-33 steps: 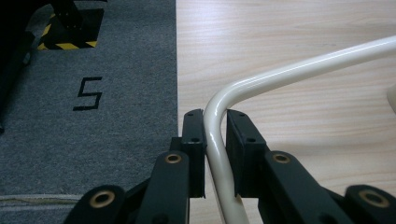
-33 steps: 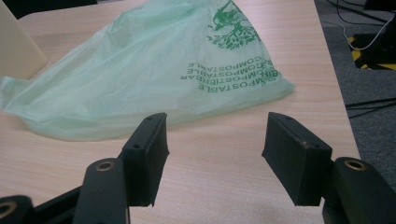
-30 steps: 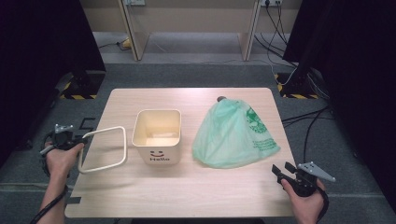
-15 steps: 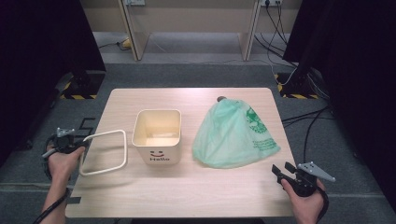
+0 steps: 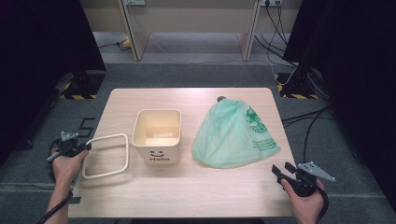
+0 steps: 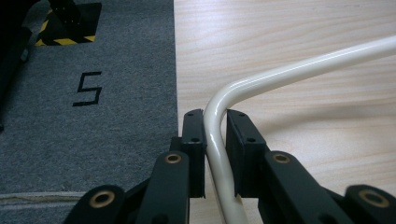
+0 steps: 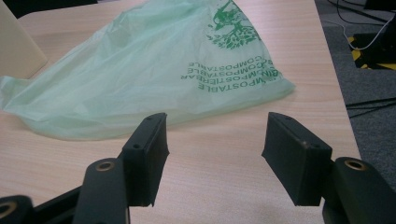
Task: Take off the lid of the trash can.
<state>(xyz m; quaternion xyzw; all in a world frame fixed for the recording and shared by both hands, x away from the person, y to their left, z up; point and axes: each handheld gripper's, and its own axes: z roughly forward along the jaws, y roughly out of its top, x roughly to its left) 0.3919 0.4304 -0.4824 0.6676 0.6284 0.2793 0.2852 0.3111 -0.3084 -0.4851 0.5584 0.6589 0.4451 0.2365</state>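
While my left gripper point(image 6: 215, 135) clamps the cream frame point(image 5: 106, 155) at one corner over the table's point(image 5: 187, 191) left edge, beside the bin point(image 5: 157, 135), my right gripper point(image 7: 212, 140) hangs released. Green bag point(image 7: 154, 70): ahead, untouched.

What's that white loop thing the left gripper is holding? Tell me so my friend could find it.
Start at the wooden table and find the cream bin with a smiley face and "Hello" on it. Just left of the bin, at the table's left edge, is a thin white frame, a rounded rectangle pinched at one corner by the left gripper. Unlike the bin and the green bag, it is just an outline, open in the middle.
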